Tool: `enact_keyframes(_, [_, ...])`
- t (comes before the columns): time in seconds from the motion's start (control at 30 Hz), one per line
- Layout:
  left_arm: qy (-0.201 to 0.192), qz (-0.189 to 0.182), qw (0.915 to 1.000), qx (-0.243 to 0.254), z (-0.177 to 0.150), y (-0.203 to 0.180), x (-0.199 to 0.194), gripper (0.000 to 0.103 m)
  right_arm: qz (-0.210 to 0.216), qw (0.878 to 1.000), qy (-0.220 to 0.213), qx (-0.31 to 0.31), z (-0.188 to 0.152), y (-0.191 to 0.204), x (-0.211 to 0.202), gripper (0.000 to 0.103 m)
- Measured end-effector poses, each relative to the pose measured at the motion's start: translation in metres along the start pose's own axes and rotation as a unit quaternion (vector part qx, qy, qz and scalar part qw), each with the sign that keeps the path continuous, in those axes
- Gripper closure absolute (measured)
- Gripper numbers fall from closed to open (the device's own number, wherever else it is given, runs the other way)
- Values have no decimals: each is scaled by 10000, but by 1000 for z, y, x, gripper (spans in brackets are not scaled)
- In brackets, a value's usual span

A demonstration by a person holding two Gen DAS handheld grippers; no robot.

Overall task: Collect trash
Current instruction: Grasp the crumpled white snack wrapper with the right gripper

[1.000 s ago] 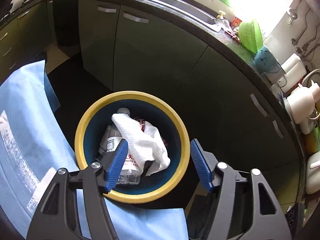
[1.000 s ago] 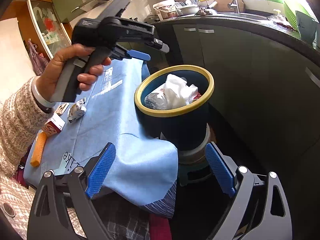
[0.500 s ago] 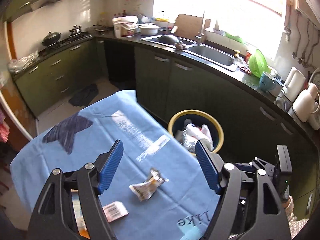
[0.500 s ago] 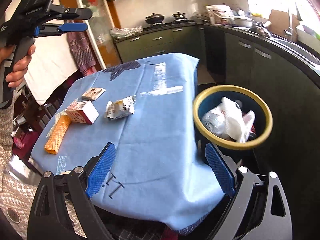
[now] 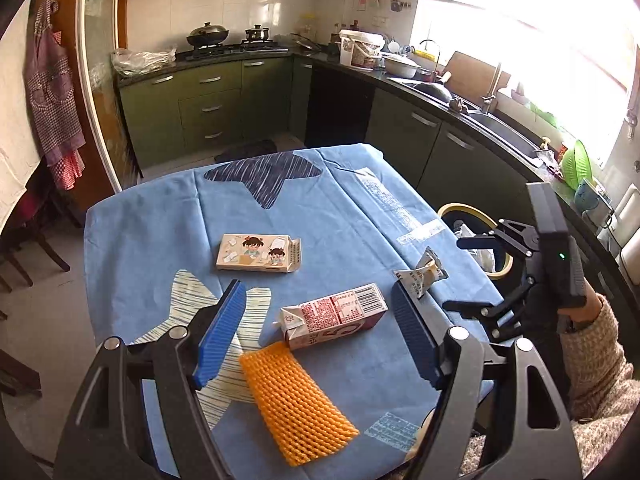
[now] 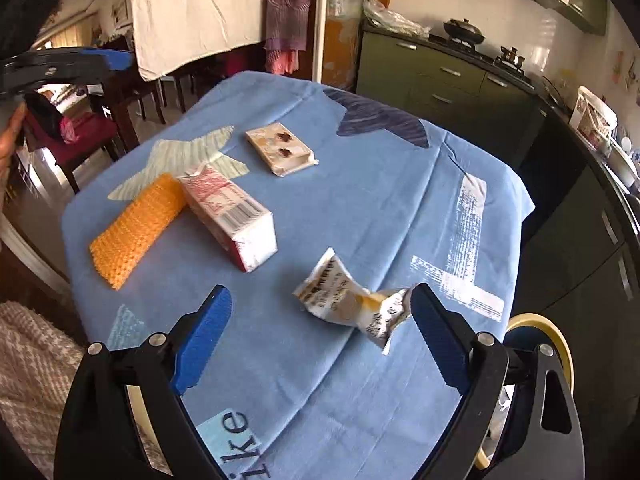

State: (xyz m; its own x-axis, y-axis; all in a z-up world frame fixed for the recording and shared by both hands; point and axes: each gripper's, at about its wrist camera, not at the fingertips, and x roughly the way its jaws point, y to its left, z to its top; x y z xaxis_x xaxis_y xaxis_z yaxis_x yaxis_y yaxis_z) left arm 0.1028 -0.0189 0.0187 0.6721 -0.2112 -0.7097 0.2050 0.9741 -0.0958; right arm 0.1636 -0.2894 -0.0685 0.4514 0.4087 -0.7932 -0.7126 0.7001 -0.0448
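Note:
Trash lies on the blue tablecloth: a red-and-white carton, an orange foam net, a cartoon box and a crumpled wrapper. My left gripper is open and empty above the carton. My right gripper is open and empty, with the wrapper lying between its fingers. The carton, the net and the box lie farther off. The yellow-rimmed bin stands beside the table and holds trash.
Dark green kitchen cabinets and a counter with a sink run along the right. Chairs stand beyond the table's far left side. The bin's rim shows past the table edge by my right gripper.
Both grippers swung away from the bin to the table. The left one now looks down on the carton and net; the right one has closed in on the wrapper.

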Motion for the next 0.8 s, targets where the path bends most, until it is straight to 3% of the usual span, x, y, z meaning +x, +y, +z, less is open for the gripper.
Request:
enact_keyframes(0.07, [-8,-27,10000,-20,-4,4,-2,32,-29,9983,268,526,4,-26,19,13])
enact_keyframes(0.2, [26,-99,9999,22,-6,2,1,32,462,9891,602,1261,1,-56,49,13])
enact_keyframes(0.4, [97,-168,9998,111,-6,-4,8,32,980,9759,854,1754,4,-70,74,13])
enact_keyframes(0.5, [136,-192,9996,144,-7,-7,12,32,963,9737,1045,1783,1,-68,86,14])
enact_keyframes(0.53, [146,-190,9996,161,-7,-7,12,32,946,9741,1052,1765,-1,-65,85,18])
enact_keyframes(0.6, [155,-200,9995,180,-7,-7,14,32,793,9766,1005,1726,-1,-62,82,42])
enact_keyframes(0.67, [155,-198,9995,192,-6,-8,15,32,900,9745,944,1824,-4,-64,77,53])
enact_keyframes(0.8, [160,-215,9994,206,-7,-9,15,32,864,9753,802,1866,-9,-64,64,54])
